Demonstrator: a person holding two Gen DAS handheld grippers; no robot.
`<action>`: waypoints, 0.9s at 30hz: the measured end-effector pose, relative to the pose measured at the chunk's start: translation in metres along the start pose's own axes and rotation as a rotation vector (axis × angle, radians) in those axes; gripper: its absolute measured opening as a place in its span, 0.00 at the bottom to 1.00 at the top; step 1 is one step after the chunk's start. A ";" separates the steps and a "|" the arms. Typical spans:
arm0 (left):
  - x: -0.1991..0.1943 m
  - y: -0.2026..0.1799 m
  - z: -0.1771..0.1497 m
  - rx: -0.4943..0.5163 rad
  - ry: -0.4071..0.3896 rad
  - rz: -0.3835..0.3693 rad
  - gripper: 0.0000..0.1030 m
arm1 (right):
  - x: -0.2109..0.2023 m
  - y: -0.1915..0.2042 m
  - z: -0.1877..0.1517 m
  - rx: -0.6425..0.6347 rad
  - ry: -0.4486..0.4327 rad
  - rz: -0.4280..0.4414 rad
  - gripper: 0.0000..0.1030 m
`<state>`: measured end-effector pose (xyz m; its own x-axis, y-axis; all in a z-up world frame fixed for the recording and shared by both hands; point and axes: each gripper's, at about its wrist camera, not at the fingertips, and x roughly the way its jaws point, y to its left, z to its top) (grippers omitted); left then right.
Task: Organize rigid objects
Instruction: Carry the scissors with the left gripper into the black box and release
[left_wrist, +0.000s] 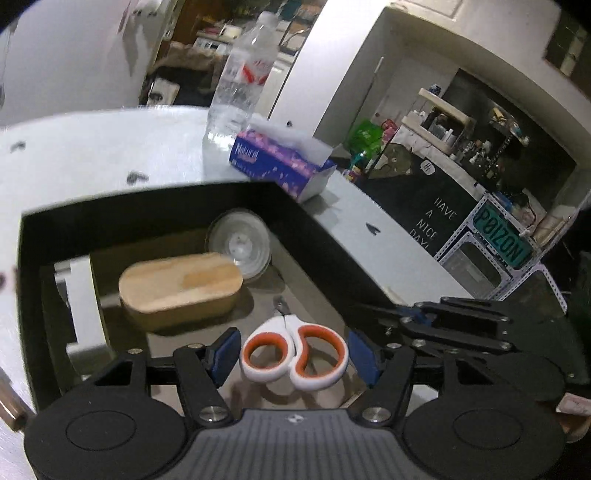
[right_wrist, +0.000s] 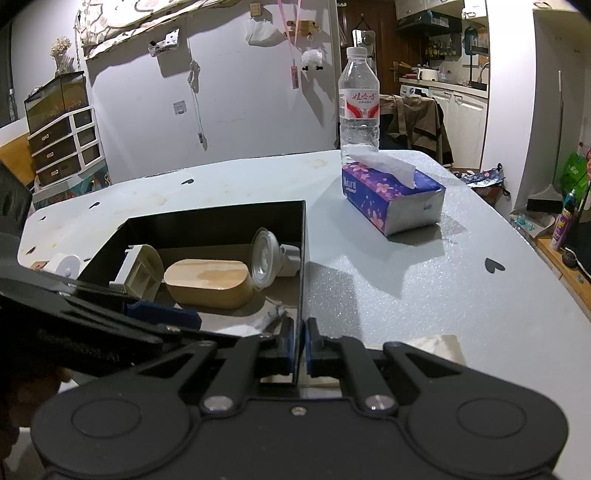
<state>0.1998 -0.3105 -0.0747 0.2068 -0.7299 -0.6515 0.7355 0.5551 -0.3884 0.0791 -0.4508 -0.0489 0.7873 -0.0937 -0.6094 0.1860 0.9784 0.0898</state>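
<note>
- The left gripper (left_wrist: 291, 356) stands open over the black box (left_wrist: 155, 206), its pads on either side of the scissors (left_wrist: 295, 352) handles without touching them.
- The scissors lie on the box floor, blades pointing away towards the wooden case (left_wrist: 181, 291).
- The right gripper (right_wrist: 300, 347) is clamped on the box's near wall, well placed to steady it.

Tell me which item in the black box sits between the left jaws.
The orange-and-white scissors, lying flat at the near end of the black box with pads clear either side. The wooden oval box and clear lid lie farther back.
</note>
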 end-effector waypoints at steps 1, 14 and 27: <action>0.001 0.001 0.000 -0.005 0.005 0.008 0.68 | 0.000 -0.001 0.000 0.002 0.001 0.002 0.06; -0.016 -0.010 -0.003 0.056 -0.015 0.061 0.84 | 0.000 0.000 0.001 0.006 0.005 0.000 0.06; -0.066 -0.029 -0.014 0.116 -0.097 0.091 0.96 | 0.001 0.000 0.001 0.010 0.007 -0.001 0.06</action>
<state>0.1555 -0.2733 -0.0297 0.3336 -0.7168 -0.6123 0.7794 0.5751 -0.2487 0.0804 -0.4515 -0.0489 0.7828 -0.0938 -0.6151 0.1930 0.9764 0.0967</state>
